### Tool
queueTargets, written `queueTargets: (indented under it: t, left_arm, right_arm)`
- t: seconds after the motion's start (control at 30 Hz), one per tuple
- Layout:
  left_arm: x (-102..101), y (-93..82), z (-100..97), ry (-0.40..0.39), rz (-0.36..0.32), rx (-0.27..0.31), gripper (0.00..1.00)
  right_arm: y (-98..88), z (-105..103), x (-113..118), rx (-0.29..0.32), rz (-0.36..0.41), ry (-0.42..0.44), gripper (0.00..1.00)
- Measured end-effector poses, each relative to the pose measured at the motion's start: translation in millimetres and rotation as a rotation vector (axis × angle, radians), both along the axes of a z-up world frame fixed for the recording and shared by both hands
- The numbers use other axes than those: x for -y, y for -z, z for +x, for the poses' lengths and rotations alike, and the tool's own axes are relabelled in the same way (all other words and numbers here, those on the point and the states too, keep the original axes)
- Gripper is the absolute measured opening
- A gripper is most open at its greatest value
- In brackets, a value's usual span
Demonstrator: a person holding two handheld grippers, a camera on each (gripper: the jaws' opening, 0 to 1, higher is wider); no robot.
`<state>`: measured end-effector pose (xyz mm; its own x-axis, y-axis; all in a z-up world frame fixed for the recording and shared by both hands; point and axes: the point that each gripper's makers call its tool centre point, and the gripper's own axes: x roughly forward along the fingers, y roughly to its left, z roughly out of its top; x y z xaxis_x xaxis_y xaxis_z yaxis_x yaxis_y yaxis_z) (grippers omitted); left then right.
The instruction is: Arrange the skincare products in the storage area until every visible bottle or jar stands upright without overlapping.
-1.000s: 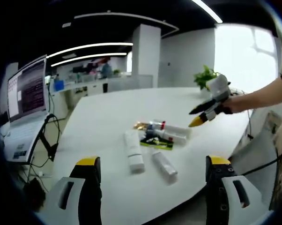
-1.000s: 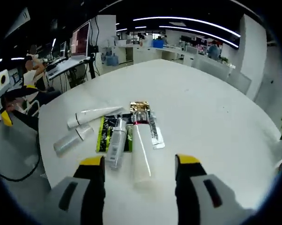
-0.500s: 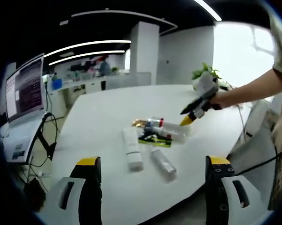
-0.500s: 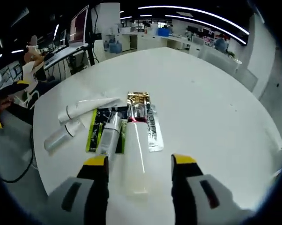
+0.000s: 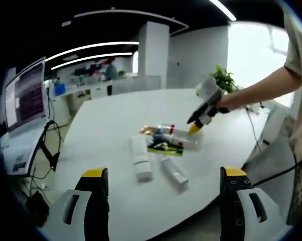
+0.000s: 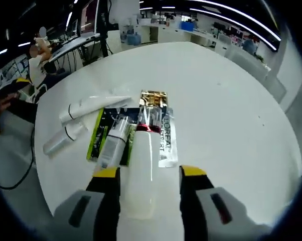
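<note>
Skincare products: all lying flat in a cluster on the white round table (image 6: 231, 90), none upright yet.
Tall white bottle with red collar (image 6: 141, 165): lies lengthwise straight ahead of the right gripper (image 6: 150, 173), its base between the jaws, so it looks like the first pick.
Right gripper: jaws spread, flanking the bottle; contact not discernible.
Grey-white bottle (image 6: 112, 145): just left of it, on a black-green packet (image 6: 98, 135).
White squeeze tubes (image 6: 91, 107): further left.
Left gripper (image 5: 163, 173): jaws wide apart, empty, well back from the cluster, likely waiting.
</note>
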<state>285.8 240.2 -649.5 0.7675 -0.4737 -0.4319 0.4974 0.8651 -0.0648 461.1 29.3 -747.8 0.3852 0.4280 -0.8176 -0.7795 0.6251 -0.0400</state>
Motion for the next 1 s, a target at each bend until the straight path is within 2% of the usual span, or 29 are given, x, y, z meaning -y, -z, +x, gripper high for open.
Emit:
queueTargets:
  t: [0.27,0.43,0.8,0.9,1.0]
  left_arm:
    - [1,1.6,-0.1,0.002,0.007,-0.008,0.9]
    - [0,3.3,-0.4,0.003,0.018,-0.013,0.89]
    - [0,6.2,-0.7,0.005,0.032,-0.018,0.89]
    - [0,7.0,-1.0,0.006,0.036,-0.02,0.89]
    - [0,7.2,-1.0,0.006,0.037,-0.02,0.89]
  right_arm:
    - [7.4,5,-12,-0.02,-0.017,-0.011,0.44]
    - [14.7,10,-16,-0.021,-0.071,-0.044,0.38]
    - [28.0,11,-22,-0.09,-0.117,-0.039,0.32]
    - [29.0,12,-20,-0.099,-0.107,-0.014,0.31]
    - [29.0,14,-20,-0.074,-0.059,0.008,0.3]
